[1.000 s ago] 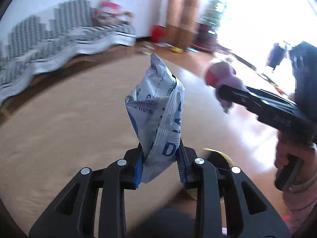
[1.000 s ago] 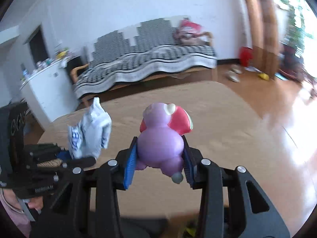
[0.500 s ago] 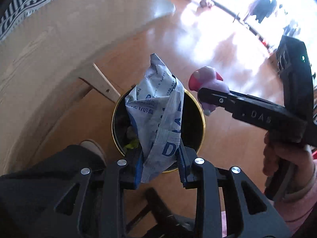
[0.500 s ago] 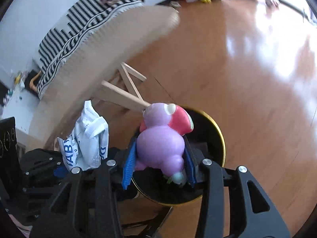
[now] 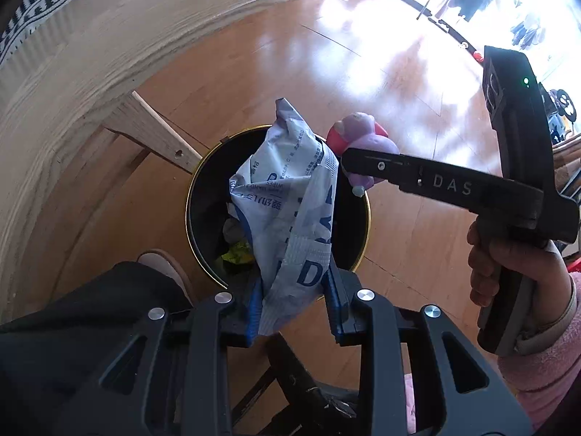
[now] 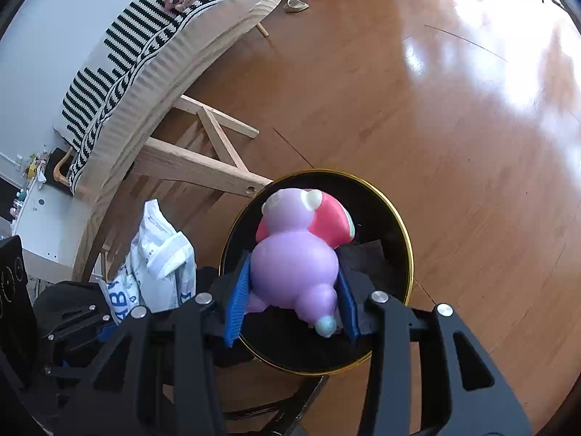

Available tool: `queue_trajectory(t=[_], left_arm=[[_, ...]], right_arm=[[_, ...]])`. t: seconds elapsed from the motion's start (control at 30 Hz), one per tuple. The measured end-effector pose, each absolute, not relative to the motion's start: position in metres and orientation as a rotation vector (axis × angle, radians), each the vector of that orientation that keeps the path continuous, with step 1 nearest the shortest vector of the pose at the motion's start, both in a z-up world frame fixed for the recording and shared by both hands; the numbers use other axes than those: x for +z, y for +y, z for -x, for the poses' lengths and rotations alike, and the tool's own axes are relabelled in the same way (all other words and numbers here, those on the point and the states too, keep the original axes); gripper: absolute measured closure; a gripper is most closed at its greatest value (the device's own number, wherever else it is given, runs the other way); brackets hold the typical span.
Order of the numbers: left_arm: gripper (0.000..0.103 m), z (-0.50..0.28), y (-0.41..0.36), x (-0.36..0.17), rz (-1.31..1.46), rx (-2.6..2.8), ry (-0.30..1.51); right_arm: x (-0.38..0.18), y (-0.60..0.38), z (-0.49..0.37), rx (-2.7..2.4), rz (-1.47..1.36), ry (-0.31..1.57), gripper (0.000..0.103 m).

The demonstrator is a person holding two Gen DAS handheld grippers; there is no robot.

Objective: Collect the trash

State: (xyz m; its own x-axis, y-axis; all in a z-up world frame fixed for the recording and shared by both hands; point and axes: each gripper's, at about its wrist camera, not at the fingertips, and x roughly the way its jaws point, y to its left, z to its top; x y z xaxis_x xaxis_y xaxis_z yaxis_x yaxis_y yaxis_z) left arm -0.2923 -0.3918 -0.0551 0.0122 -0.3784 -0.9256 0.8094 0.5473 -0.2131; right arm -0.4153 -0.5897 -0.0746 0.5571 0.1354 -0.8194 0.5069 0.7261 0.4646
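Left wrist view first: the left claw point(image 5: 294, 303) has its blue pads pinched on the bottom of a crumpled white-and-blue wipes pack point(image 5: 287, 214), which sticks up right in front of it. Straight past the pack sits the black bin with a gold rim point(image 5: 189, 196) on the wood floor, and down inside there's some grey and yellow-green rubbish point(image 5: 236, 250), can't tell what exactly. Off to the claw's right, the right claw point(image 5: 357, 160) comes in sideways, gripped by a hand point(image 5: 508, 265) in a pink sleeve.

Right wrist view: the right claw's jaws are opening, with a purple squishy toy with a red cap point(image 6: 296, 254) still between the blue pads, which look to be touching its sides. The toy hangs over the bin's mouth. To the left and beyond the bin is the light wood table point(image 6: 203, 32).
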Motion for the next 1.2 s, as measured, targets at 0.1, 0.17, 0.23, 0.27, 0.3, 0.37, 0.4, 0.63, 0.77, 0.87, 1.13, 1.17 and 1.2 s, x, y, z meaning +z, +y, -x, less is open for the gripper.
queue_trajectory(t=[0.1, 0.17, 0.23, 0.27, 0.3, 0.37, 0.4, 0.63, 0.77, 0.87, 1.13, 1.17, 1.2], left_arm=[[0.058, 0.293, -0.392, -0.061, -0.454, -0.953, 1.253], [0.01, 0.293, -0.39, -0.059, -0.415, -0.972, 1.253], [0.006, 0.291, -0.383, -0.05, -0.353, -0.991, 1.205], [0.006, 0.289, -0.38, -0.044, -0.321, -1.023, 1.199], [0.006, 0.286, -0.379, -0.039, -0.315, -1.033, 1.198], [0.006, 0.277, -0.372, -0.02, -0.29, -1.018, 1.15], [0.006, 0.267, -0.363, -0.003, -0.254, -0.997, 1.1], [0.006, 0.193, -0.263, 0.091, -0.083, -0.716, 0.784], [0.006, 0.136, -0.187, 0.11, -0.089, -0.366, 0.724], [0.006, 0.099, -0.134, 0.109, -0.076, -0.236, 0.712], [0.006, 0.046, -0.048, 0.08, -0.073, -0.066, 0.731], [0.006, 0.047, -0.036, 0.073, -0.068, -0.035, 0.722], [0.006, 0.047, -0.026, 0.068, -0.067, -0.006, 0.705]], right_arm=[[-0.071, -0.6, 0.417, -0.305, -0.787, 0.966, 0.005], [-0.064, -0.607, 0.421, -0.342, -0.81, 0.944, 0.006], [-0.056, -0.61, 0.421, -0.363, -0.811, 0.921, 0.006], [-0.051, -0.611, 0.421, -0.375, -0.805, 0.907, 0.006], [-0.042, -0.612, 0.421, -0.399, -0.788, 0.89, 0.006], [-0.027, -0.61, 0.416, -0.446, -0.739, 0.871, 0.006], [-0.014, -0.605, 0.41, -0.469, -0.685, 0.858, 0.006], [0.083, -0.53, 0.317, -0.391, -0.41, 0.631, 0.006], [0.122, -0.452, 0.229, -0.176, -0.317, 0.617, 0.006], [0.129, -0.385, 0.158, -0.03, -0.266, 0.692, 0.006], [0.108, -0.254, 0.055, -0.031, -0.164, 0.684, 0.006], [0.101, -0.246, 0.052, -0.039, -0.165, 0.68, 0.006], [0.09, -0.237, 0.049, -0.042, -0.168, 0.661, 0.006]])
